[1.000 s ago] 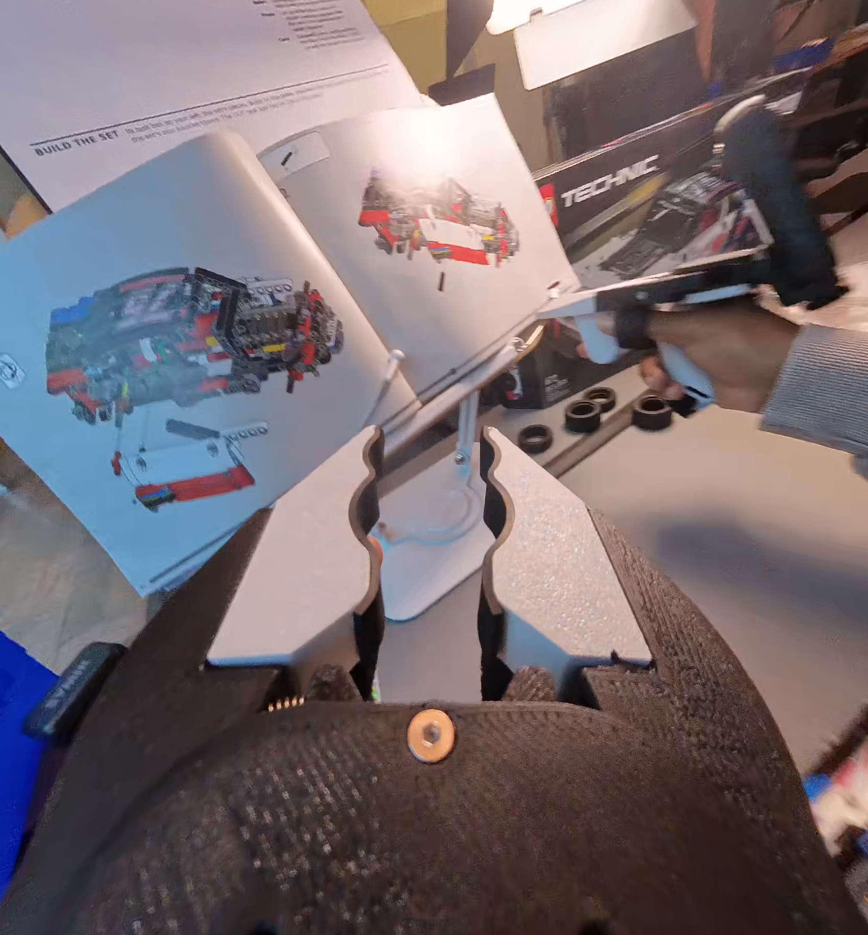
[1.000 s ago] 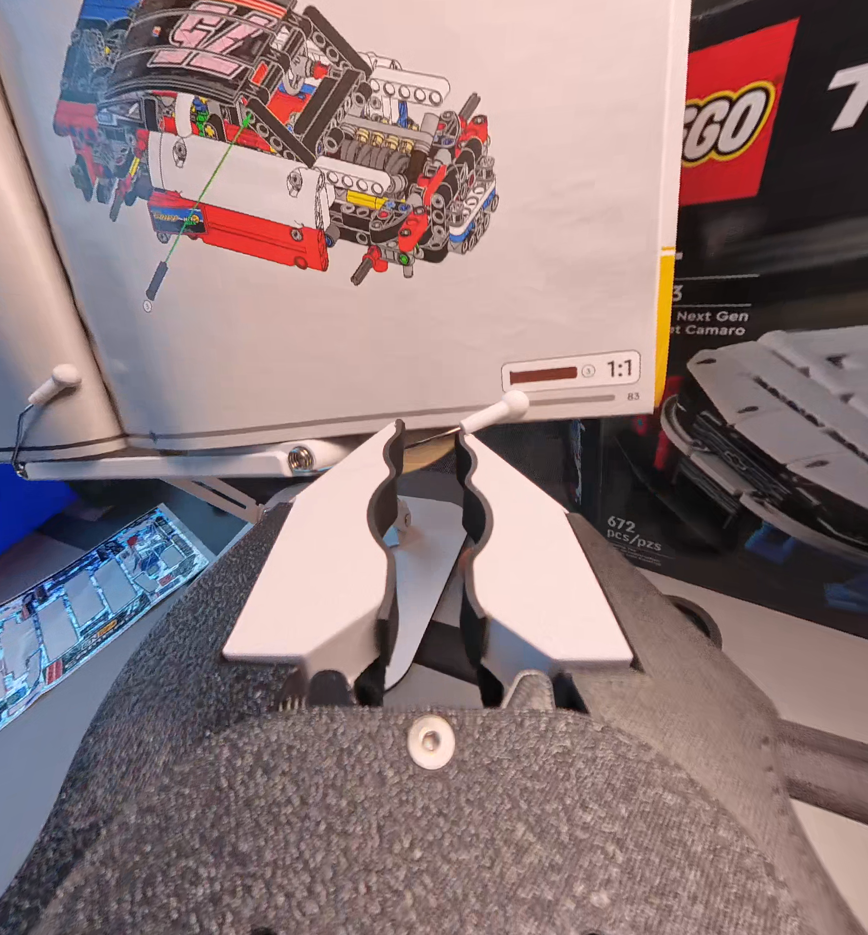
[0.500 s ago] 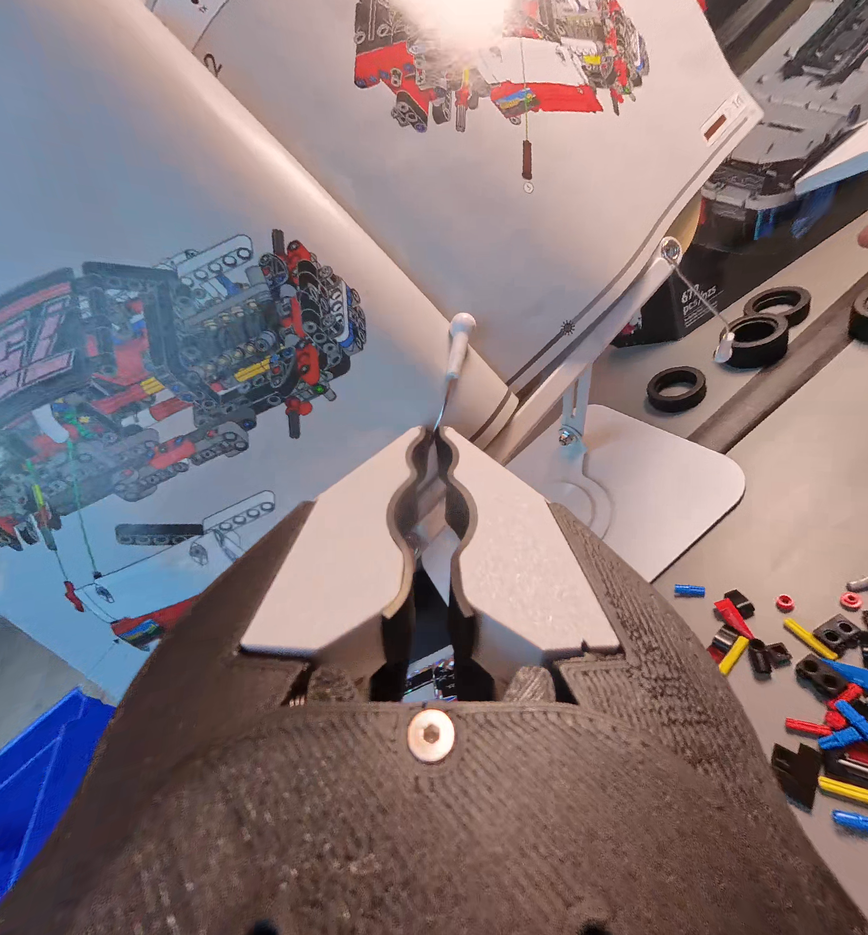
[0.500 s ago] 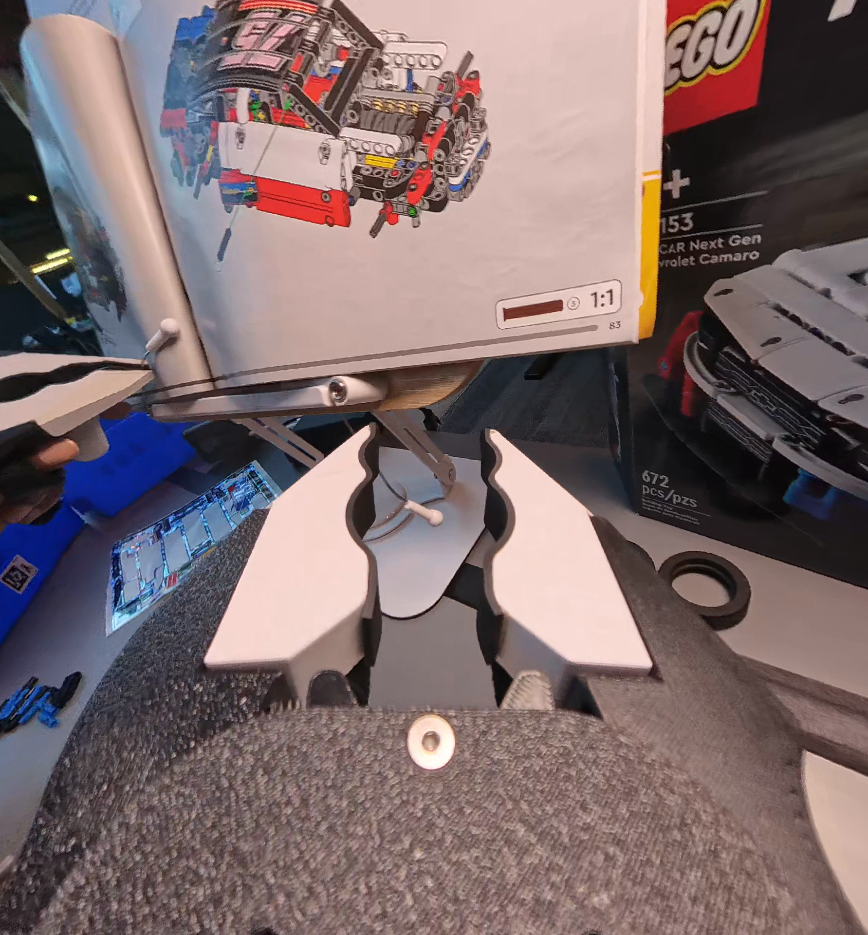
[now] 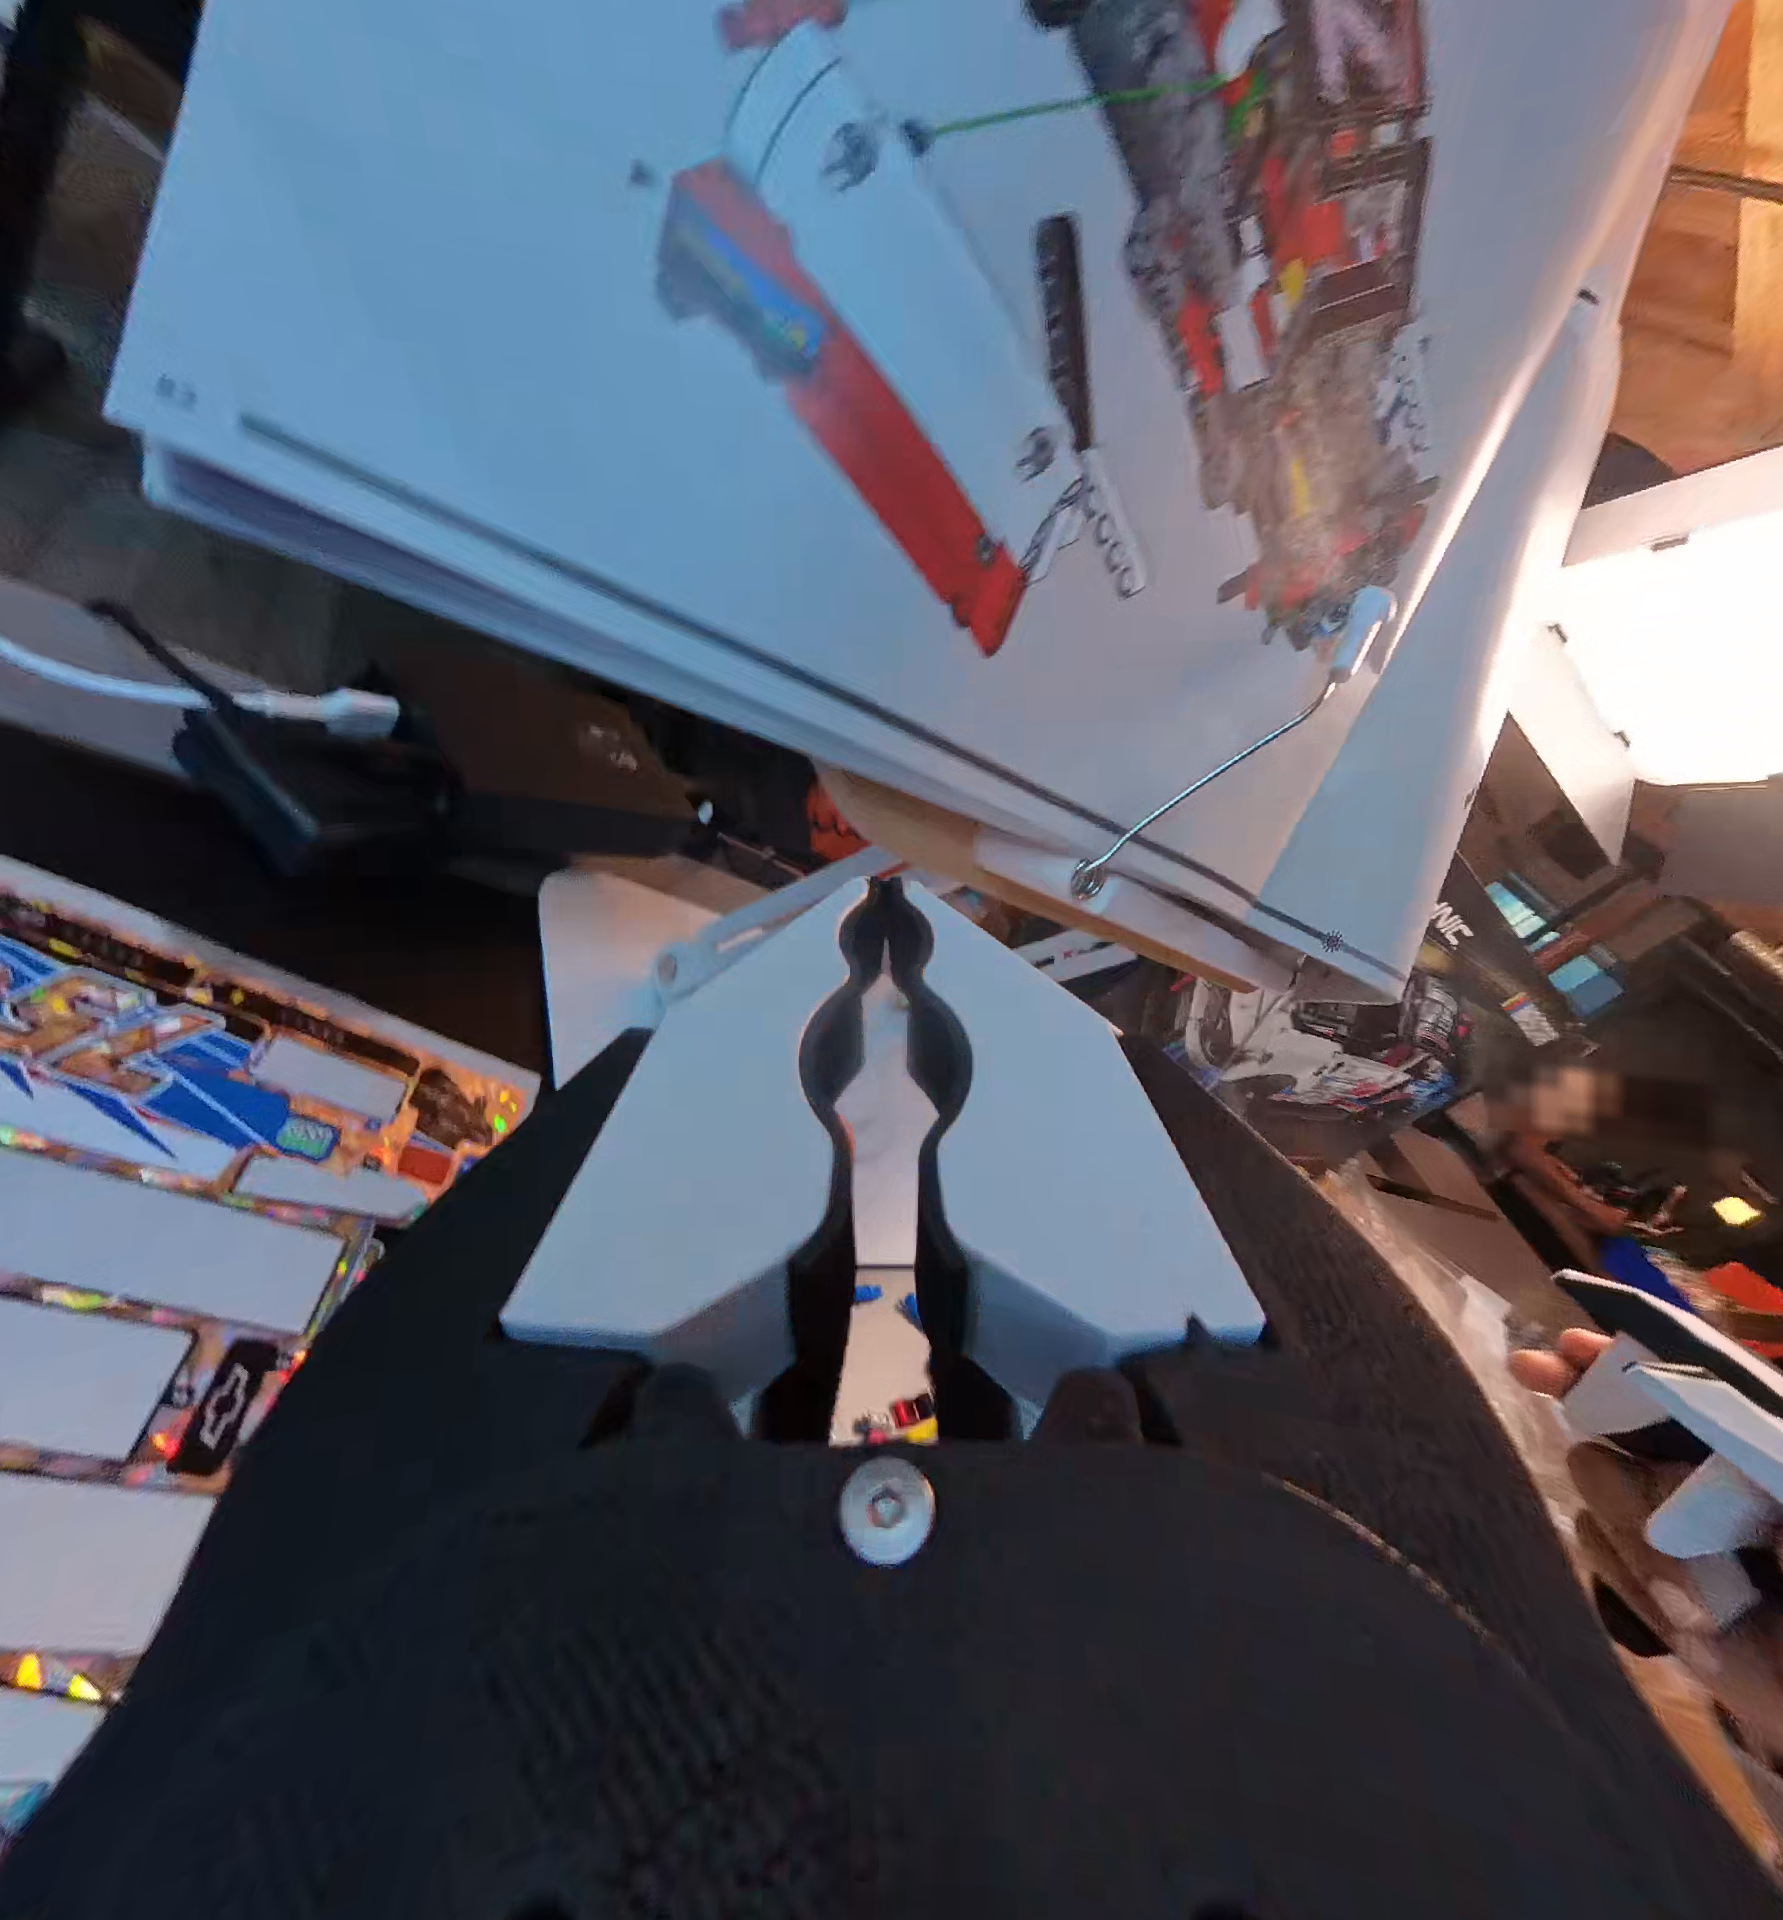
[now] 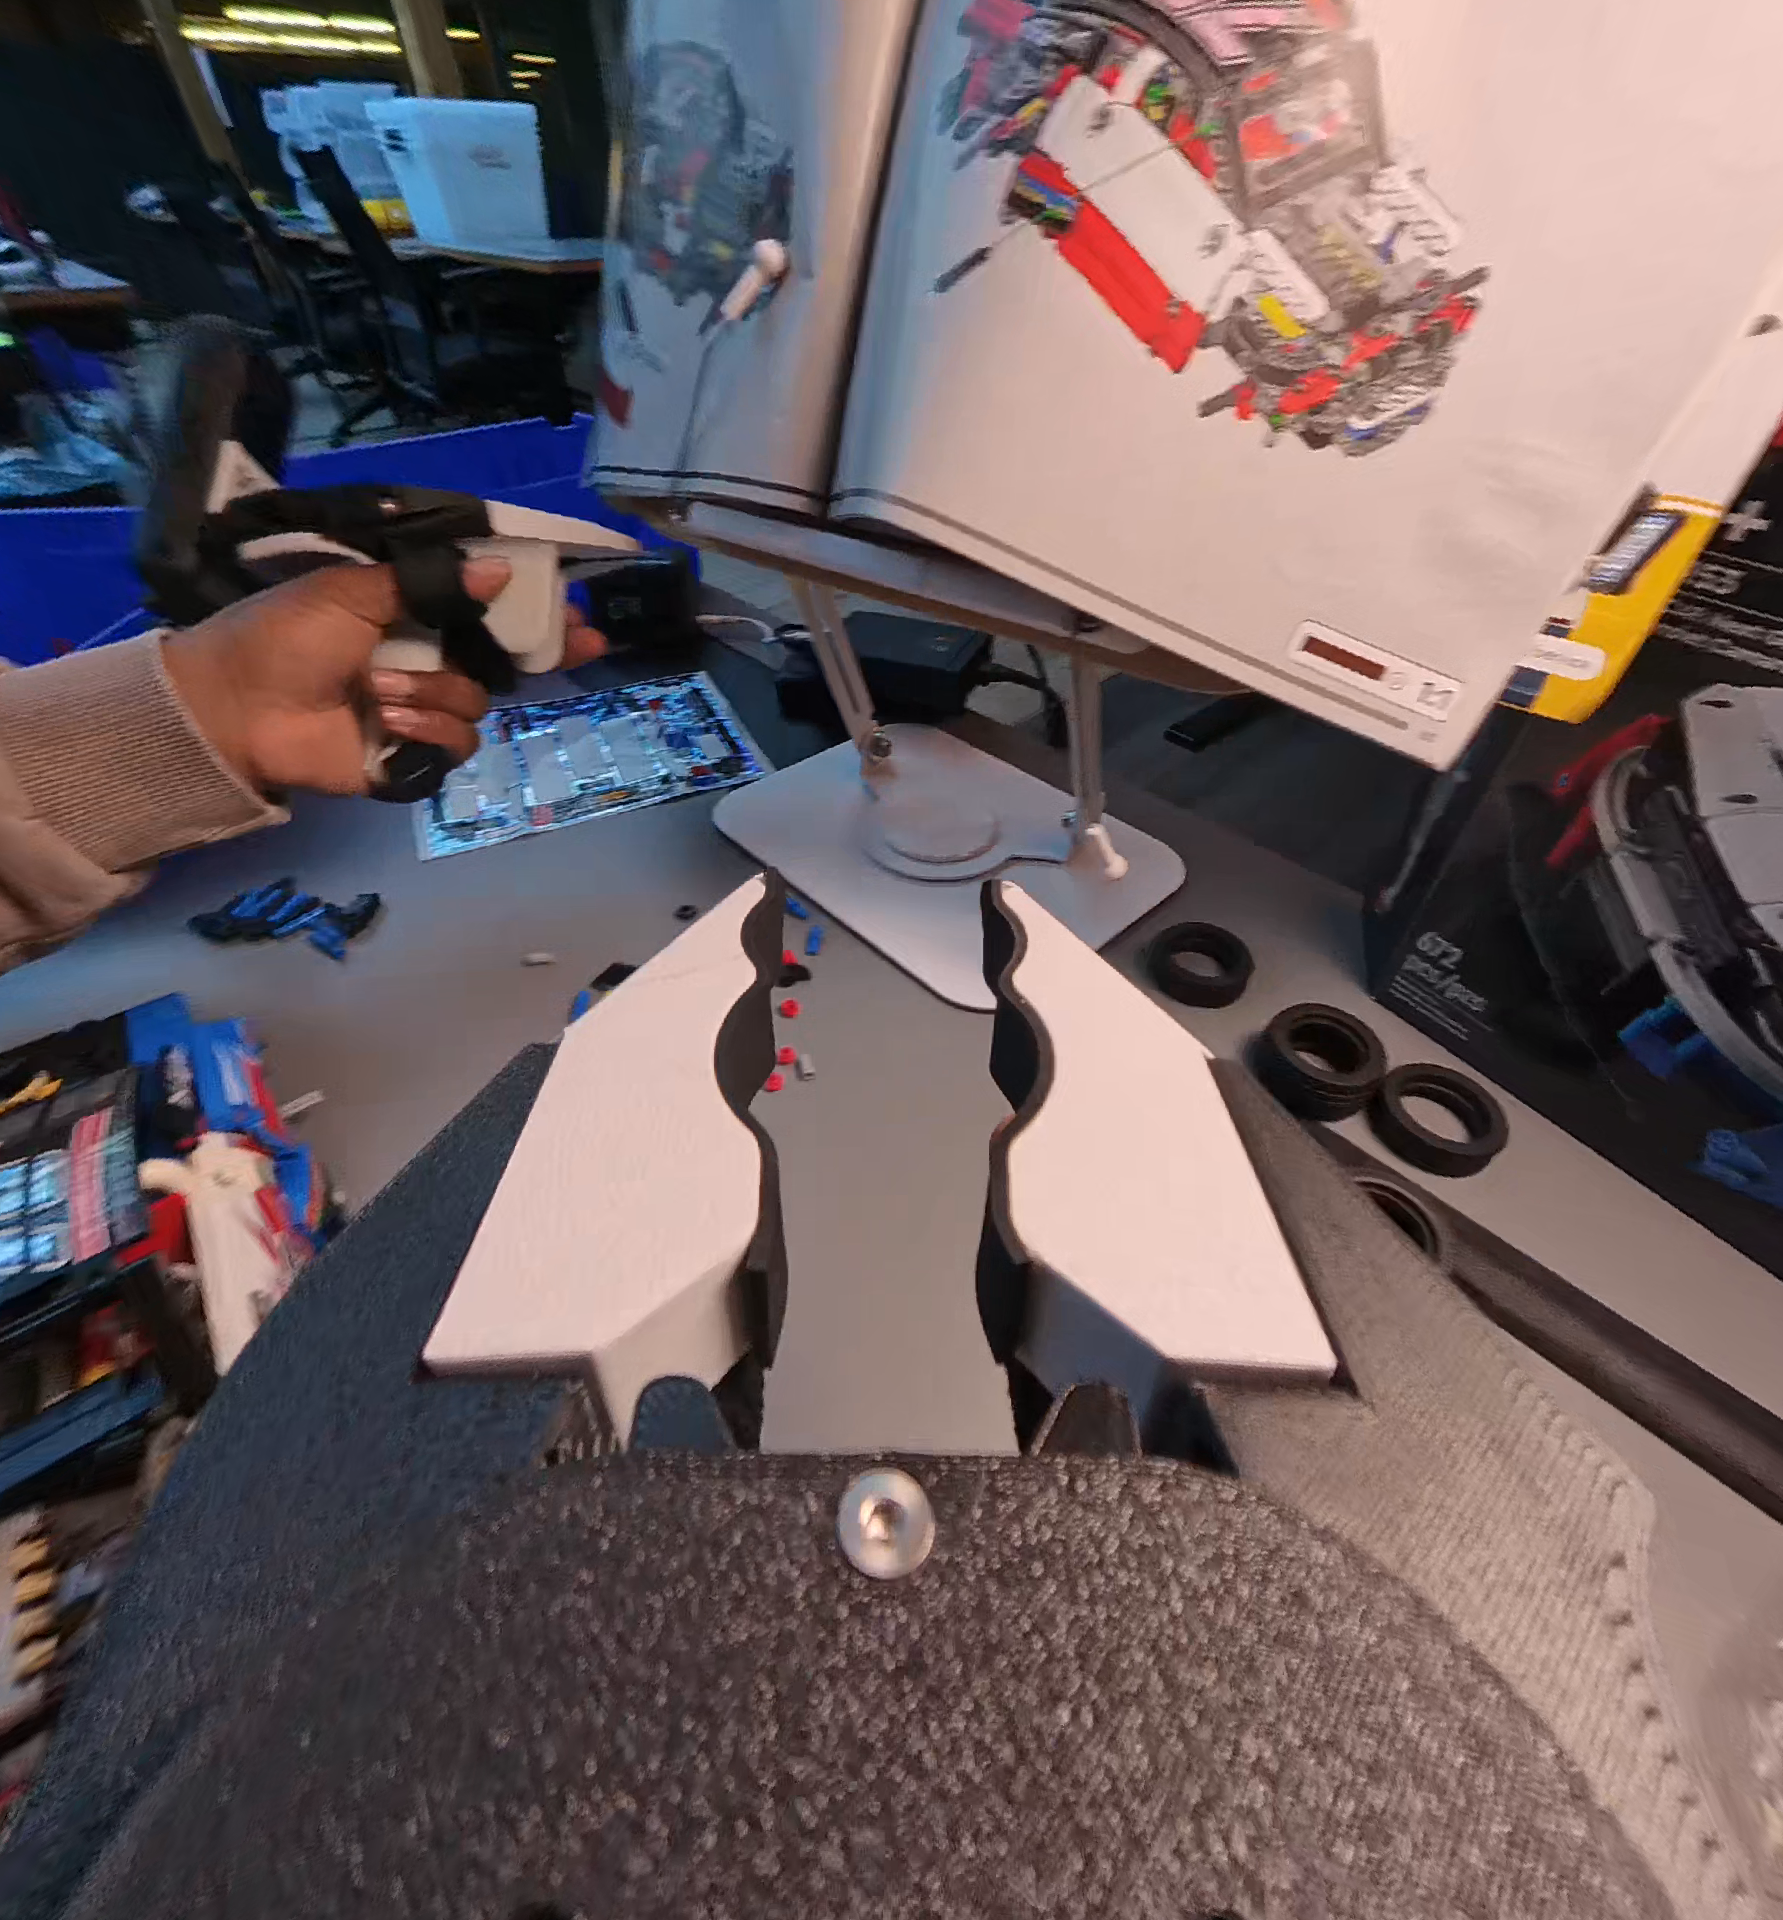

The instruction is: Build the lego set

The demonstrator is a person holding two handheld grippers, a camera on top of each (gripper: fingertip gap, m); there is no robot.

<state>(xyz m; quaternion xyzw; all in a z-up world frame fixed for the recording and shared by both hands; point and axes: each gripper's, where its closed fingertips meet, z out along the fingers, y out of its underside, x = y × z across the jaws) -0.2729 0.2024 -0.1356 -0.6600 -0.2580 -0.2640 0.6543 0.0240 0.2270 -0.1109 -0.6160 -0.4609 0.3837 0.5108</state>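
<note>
The open instruction booklet [image 6: 1230, 416] rests on a white stand with a flat base [image 6: 949, 842]. My left gripper [image 5: 885, 894] is shut, its tips right under the stand's wooden ledge [image 5: 897, 831]; I cannot see anything between them. It also shows in the right wrist view [image 6: 554, 551], held by a hand at the booklet's lower left corner. My right gripper [image 6: 882, 894] is open and empty, low over the table in front of the stand base. A wire page holder [image 5: 1354, 644] lies on the left page. Small loose pieces [image 6: 788, 1029] lie between my right fingers.
Black tyres [image 6: 1318, 1049] lie right of the base, in front of the set's box [image 6: 1697, 883]. A sticker sheet [image 6: 596, 748] and blue pins [image 6: 284, 914] lie left. A part-built model [image 6: 222, 1164] sits at the near left. A blue bin [image 6: 35, 582] stands behind.
My left gripper has swung from the middle page holder to under the stand's left ledge and shut fully. My right gripper has drawn back from the booklet and opened wider.
</note>
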